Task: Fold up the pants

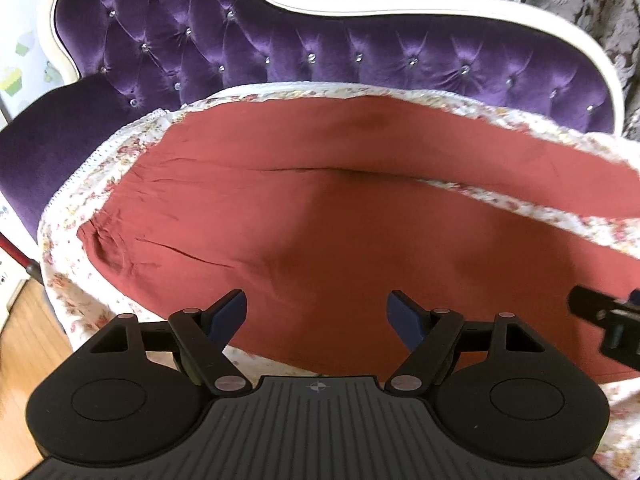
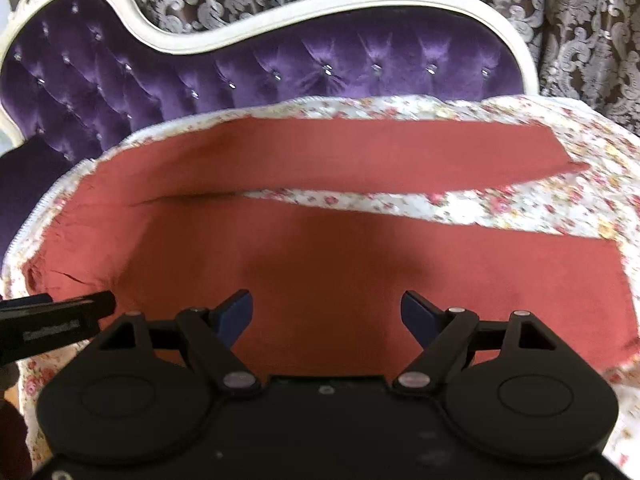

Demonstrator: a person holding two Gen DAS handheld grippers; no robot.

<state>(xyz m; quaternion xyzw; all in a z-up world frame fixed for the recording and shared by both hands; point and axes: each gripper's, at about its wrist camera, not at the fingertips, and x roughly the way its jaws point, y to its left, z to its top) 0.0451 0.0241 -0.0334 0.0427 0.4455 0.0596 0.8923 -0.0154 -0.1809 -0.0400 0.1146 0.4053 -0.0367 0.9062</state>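
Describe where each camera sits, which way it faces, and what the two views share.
Left wrist: rides on the left hand-held gripper, angled down over the waist end of the rust-red cloth pants; own open fingers show, plus the right hand-held gripper's tip at right.
Right wrist: rides on the right hand-held gripper, angled down over the near leg; own open fingers show, and the left one at left.
Shared: pants, floral white cover, purple tufted velvet sofa back.
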